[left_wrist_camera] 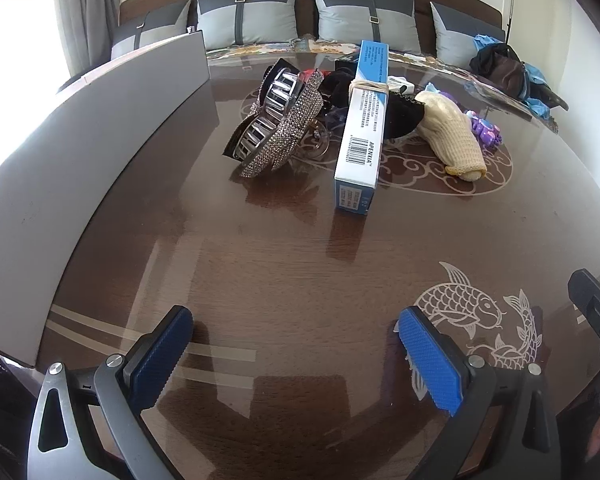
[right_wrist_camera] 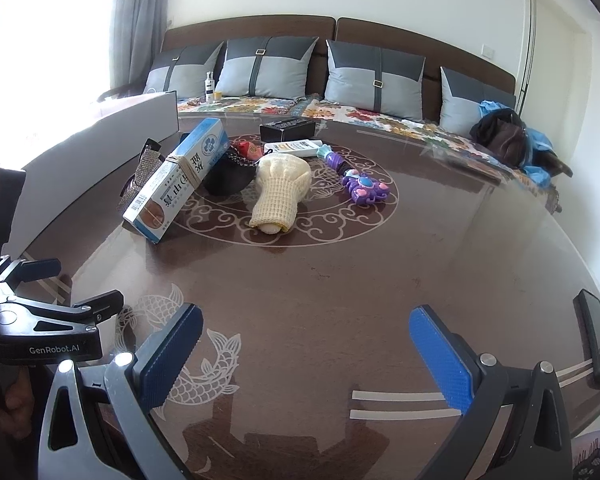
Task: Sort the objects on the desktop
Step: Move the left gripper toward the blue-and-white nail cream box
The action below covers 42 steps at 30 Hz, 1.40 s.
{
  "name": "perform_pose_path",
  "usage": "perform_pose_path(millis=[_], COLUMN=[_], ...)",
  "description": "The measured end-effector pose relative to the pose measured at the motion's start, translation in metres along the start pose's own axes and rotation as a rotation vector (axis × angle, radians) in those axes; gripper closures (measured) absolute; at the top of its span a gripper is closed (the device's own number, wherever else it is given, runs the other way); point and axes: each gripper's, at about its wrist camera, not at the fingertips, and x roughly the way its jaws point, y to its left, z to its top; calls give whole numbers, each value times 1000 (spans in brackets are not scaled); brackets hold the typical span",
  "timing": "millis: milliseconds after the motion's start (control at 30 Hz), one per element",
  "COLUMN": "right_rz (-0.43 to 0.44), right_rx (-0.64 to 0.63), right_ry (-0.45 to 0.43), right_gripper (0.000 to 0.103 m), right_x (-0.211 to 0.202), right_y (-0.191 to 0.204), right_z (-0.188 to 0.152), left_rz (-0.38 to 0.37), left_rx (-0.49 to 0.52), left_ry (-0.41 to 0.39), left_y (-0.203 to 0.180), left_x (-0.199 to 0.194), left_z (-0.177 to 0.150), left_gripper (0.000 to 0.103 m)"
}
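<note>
A pile of objects lies mid-table: a blue-and-white box [left_wrist_camera: 362, 128] [right_wrist_camera: 178, 178] bound with a rubber band, a rhinestone hair clip [left_wrist_camera: 278, 124] [right_wrist_camera: 138, 176], a black fabric item [left_wrist_camera: 400, 114] [right_wrist_camera: 228, 178], a cream knitted glove [left_wrist_camera: 452, 132] [right_wrist_camera: 280, 188], a purple toy wand [left_wrist_camera: 486, 130] [right_wrist_camera: 358, 180], a white tube [right_wrist_camera: 296, 147] and a black box [right_wrist_camera: 287, 130]. My left gripper [left_wrist_camera: 294, 336] is open and empty, low over the table in front of the pile. My right gripper [right_wrist_camera: 306, 338] is open and empty beside it.
A grey open storage box wall [left_wrist_camera: 100, 128] [right_wrist_camera: 100, 136] stands along the table's left. A black phone [right_wrist_camera: 596, 344] lies at the right edge. Behind the round glass-topped table [left_wrist_camera: 284, 264] is a sofa with cushions [right_wrist_camera: 272, 66] and a dark bag [right_wrist_camera: 504, 136].
</note>
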Motion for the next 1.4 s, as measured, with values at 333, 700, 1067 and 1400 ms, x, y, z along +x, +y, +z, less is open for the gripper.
perform_pose_path(millis=[333, 700, 1067, 1400], right_rz=[0, 2, 24, 40], right_rx=[-15, -25, -6, 25], right_ry=[28, 64, 133, 195], right_gripper=[0, 0, 0, 0], right_x=[8, 17, 31, 43], right_y=[4, 8, 6, 1], right_z=[-4, -7, -11, -15], left_rz=[-12, -23, -43, -43], left_rx=[-3, 13, 41, 43], left_ry=[13, 39, 19, 9], left_y=[4, 2, 5, 5], left_x=[3, 3, 1, 2], left_z=[2, 7, 4, 2], left_gripper=[0, 0, 0, 0])
